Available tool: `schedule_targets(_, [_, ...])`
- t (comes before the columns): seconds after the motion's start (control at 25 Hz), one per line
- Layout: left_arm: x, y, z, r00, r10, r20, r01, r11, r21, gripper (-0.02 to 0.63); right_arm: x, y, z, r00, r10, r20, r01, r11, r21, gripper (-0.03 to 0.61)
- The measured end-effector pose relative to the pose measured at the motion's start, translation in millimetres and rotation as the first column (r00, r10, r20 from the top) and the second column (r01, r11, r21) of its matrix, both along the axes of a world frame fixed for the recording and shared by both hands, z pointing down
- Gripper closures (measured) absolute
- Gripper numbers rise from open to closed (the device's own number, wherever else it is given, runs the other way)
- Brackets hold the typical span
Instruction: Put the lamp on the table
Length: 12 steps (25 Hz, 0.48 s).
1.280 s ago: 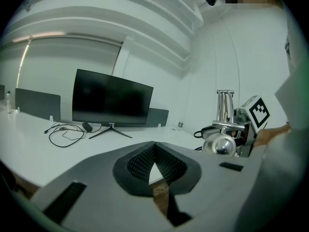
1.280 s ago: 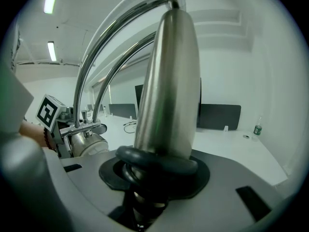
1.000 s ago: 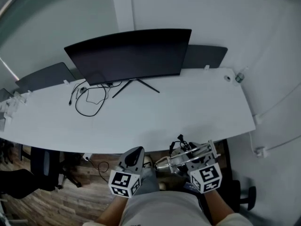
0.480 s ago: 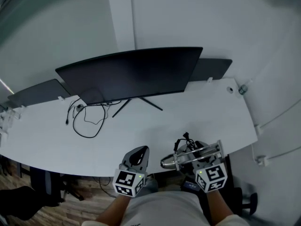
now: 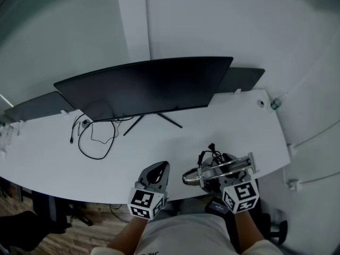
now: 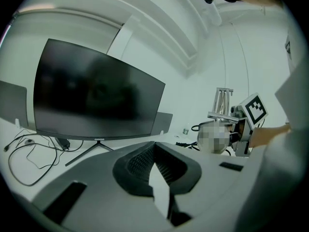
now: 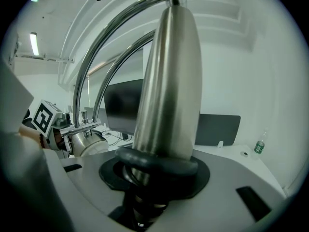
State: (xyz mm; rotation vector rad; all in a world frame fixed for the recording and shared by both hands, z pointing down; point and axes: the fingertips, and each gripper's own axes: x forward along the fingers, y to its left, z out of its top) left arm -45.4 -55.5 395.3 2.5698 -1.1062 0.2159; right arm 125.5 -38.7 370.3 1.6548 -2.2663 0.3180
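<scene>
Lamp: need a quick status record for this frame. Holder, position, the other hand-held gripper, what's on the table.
object: lamp, chrome, arched tubes
held by: right hand-held gripper, jaws closed on its body
position: over the near right edge of the table; contact with it cannot be told
left hand-held gripper: shut, empty, beside the lamp
table contents: monitor at the back, loose cables on the left, small bottle at the far right corner

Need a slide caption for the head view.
Right hand-held gripper clamps a chrome lamp at the white desk's near edge; left hand-held gripper empty beside it, curved monitor behind.
</scene>
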Motion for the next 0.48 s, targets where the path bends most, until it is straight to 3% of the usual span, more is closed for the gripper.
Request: schedule_targets(0.48, [12.9, -16.9, -1.7, 0.997, -0.075, 0.016, 0.075, 0.997, -0.005, 0.612, 14.6, -29.5, 6.0, 0.998, -0.069, 0.001, 0.069, 0.998, -0.012, 0.411])
